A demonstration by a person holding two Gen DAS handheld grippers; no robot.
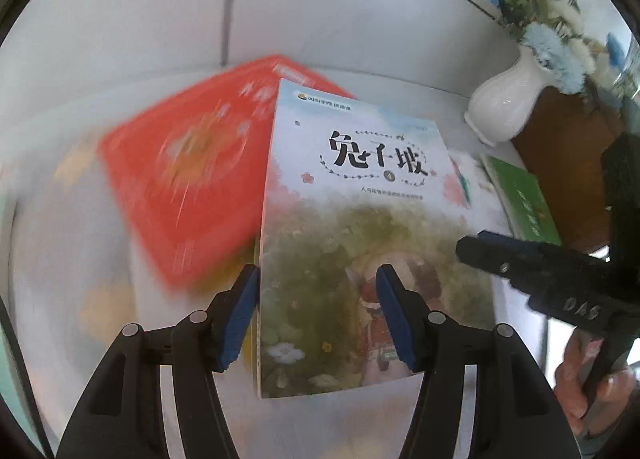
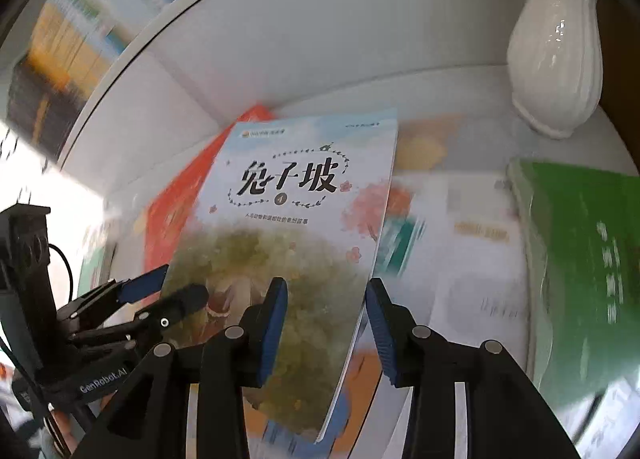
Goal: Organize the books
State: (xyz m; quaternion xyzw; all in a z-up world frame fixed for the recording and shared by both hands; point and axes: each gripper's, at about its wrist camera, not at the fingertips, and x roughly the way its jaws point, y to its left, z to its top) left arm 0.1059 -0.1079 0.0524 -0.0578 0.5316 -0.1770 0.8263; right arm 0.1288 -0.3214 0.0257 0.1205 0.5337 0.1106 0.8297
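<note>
**Paperback caught between two grippers**

Left of the white vase (image 2: 556,59), the illustrated paperback (image 1: 352,227) stood tilted above a red book (image 1: 188,179) and a green book (image 2: 580,259) lying on the white shelf (image 1: 132,51).

The left gripper (image 1: 318,315) straddled its spine edge, jaws partly open; whether the pads pressed could not be told. The right gripper (image 2: 326,335) bracketed the page edge, jaws visibly clear of the cover.

Thin, light and glossy, the book would likely flex and slip; gripping near the stiffer spine looked safest. More books filled the shelf above the vase.
</note>
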